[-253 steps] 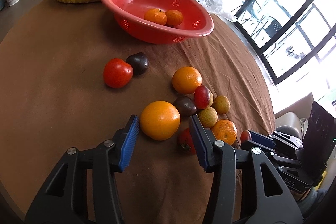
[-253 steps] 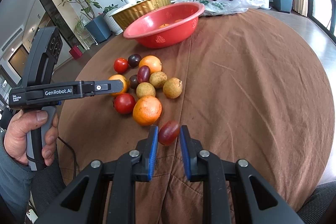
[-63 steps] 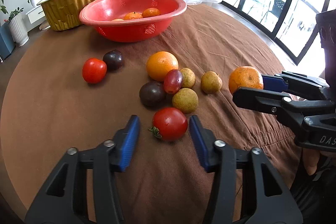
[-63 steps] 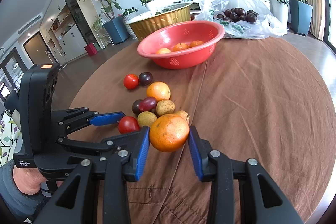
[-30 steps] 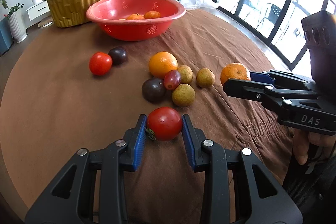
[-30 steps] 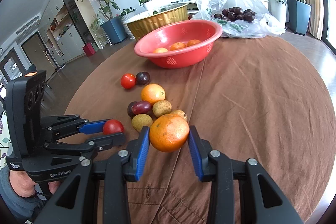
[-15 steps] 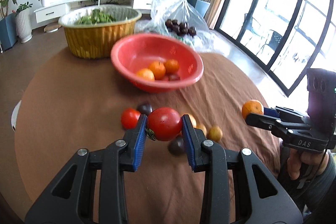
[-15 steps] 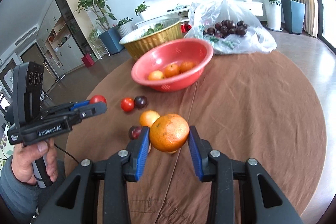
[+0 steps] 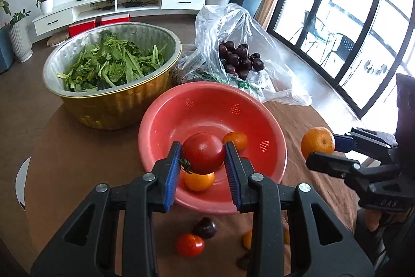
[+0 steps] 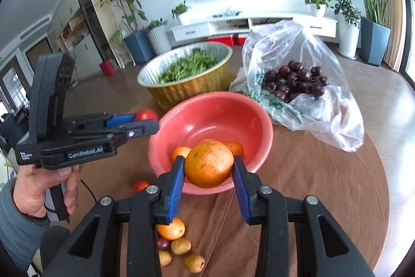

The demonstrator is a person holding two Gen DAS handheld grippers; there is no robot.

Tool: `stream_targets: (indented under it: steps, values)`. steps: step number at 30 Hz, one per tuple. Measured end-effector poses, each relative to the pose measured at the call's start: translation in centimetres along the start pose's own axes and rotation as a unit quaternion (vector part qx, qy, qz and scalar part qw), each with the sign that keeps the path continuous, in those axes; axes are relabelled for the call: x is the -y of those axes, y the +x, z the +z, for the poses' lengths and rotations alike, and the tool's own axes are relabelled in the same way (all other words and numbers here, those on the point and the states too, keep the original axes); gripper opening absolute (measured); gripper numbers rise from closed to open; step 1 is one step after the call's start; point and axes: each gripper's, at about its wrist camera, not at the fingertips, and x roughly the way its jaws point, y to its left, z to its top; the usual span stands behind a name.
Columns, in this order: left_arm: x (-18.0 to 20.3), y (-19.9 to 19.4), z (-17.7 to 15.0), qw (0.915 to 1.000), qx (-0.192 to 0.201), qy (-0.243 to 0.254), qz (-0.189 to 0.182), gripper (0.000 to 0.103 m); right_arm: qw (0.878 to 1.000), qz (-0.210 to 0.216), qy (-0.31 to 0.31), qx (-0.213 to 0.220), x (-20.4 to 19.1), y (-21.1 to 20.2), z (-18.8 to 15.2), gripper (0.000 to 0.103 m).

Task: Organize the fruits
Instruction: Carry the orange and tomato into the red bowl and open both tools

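Note:
My left gripper [image 9: 203, 168] is shut on a red tomato [image 9: 203, 153], held in the air over the near side of the red basin [image 9: 212, 105]. My right gripper [image 10: 208, 174] is shut on an orange [image 10: 209, 164], raised just before the basin's [image 10: 207, 108] near rim. In the left wrist view that orange [image 9: 317, 142] hangs to the right of the basin. Oranges [image 9: 235, 140] lie in the basin. A tomato [image 9: 189, 245], a dark plum [image 9: 205, 227], an orange [image 10: 171, 228] and small tan fruits [image 10: 181, 245] remain on the brown tablecloth [image 10: 324, 186].
A gold foil basin of greens [image 9: 111, 79] stands behind the red basin on the left. A clear plastic bag of dark plums [image 9: 240, 59] lies behind it on the right. A person's hand [image 10: 39, 186] grips the left tool's handle.
Both grippers have risen and travelled from the fruit pile toward the red basin with their fruits. The basin now lies directly under the left gripper's tomato and just ahead of the right gripper's orange.

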Motion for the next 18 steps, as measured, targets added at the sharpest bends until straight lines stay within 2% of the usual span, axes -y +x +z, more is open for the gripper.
stream_targets:
  steps: [10, 18]
  values:
    - [-0.9, 7.9, 1.5, 0.9979, -0.059, 0.025, 0.011, 0.031, 0.997, -0.013, -0.032, -0.07, -0.7, 6.6, 0.4, 0.039]
    - [-0.1, 10.3, 1.3, 0.9964, -0.071, 0.046, 0.009, 0.031, 0.995, -0.023, -0.043, -0.09, 0.0, 8.8, 0.1, 0.039]
